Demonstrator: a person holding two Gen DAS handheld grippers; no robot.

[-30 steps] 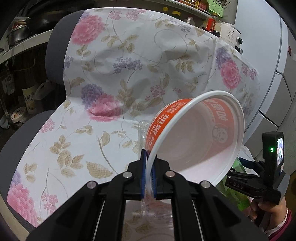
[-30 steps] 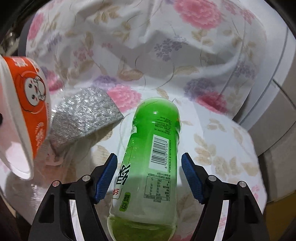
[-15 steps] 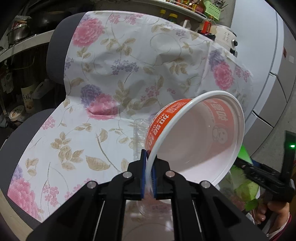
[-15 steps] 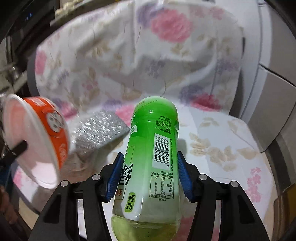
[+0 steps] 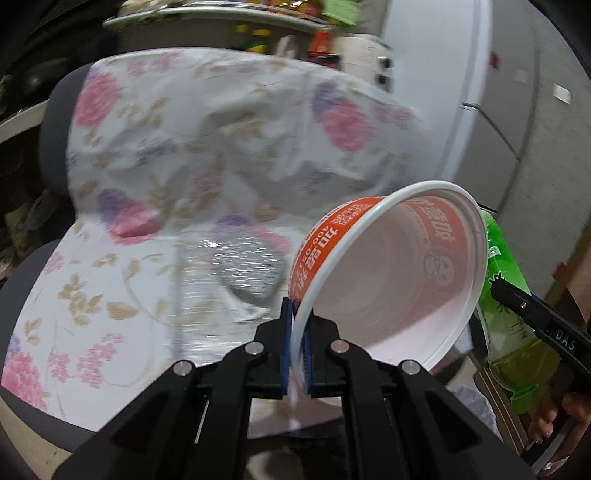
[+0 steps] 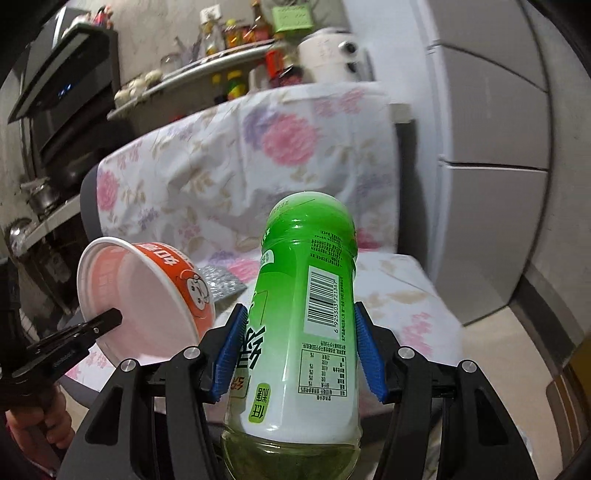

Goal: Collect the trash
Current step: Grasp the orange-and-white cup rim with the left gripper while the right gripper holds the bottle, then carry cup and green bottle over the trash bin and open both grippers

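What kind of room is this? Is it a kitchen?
Probably a home kitchen: a shelf of bottles and jars, a white cooker, a pot and a grey fridge stand behind the flower-covered chair.

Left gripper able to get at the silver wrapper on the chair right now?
Probably not: the left gripper is shut on the orange bowl's rim, so its fingers are occupied. The silver wrapper itself lies uncovered on the chair ahead.

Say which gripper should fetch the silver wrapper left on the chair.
Neither is free: the left gripper pinches the orange bowl rim, the right gripper clamps the green bottle. Left is probably nearer the silver wrapper.
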